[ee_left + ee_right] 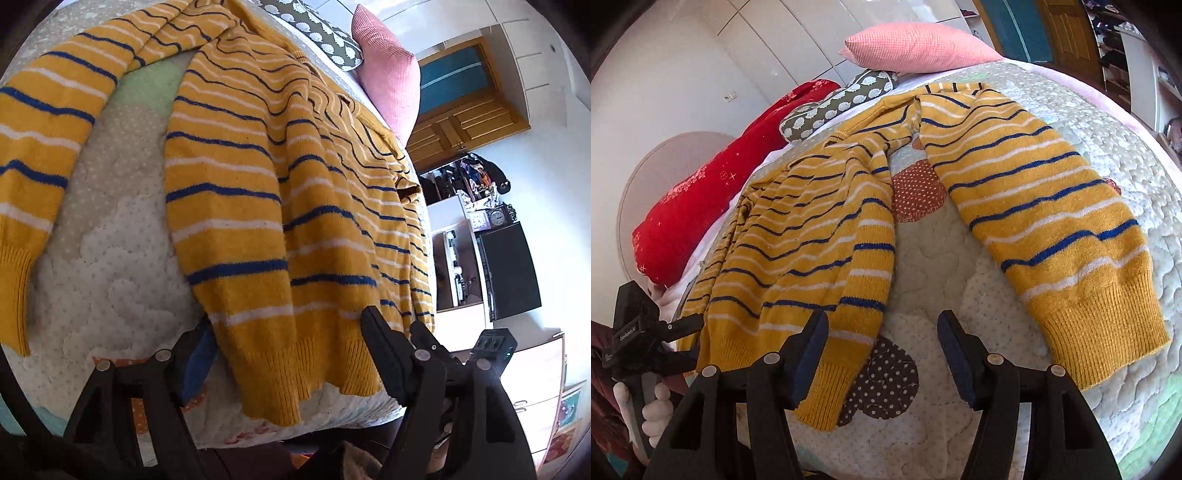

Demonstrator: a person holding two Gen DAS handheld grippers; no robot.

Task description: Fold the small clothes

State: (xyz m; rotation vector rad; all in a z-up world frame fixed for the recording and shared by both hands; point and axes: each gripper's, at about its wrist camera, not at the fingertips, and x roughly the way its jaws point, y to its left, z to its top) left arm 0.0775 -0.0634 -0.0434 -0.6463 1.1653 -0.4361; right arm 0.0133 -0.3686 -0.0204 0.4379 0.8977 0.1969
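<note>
Right wrist view: right gripper (882, 354) gapes open over the yellow striped sweater (820, 236) cuff at lower centre; left gripper (280, 354) likewise open, holding nothing

One yellow striped sweater (820, 229) spreads across the frame's middle, with two sleeves. Three pillows line the upper left: one pink pillow (916, 50), one red pillow (720, 177), one sheep-print pillow (834, 105).

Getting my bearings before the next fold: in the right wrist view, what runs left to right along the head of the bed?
Red pillow → grey sheep-print cushion → pink pillow.
</note>
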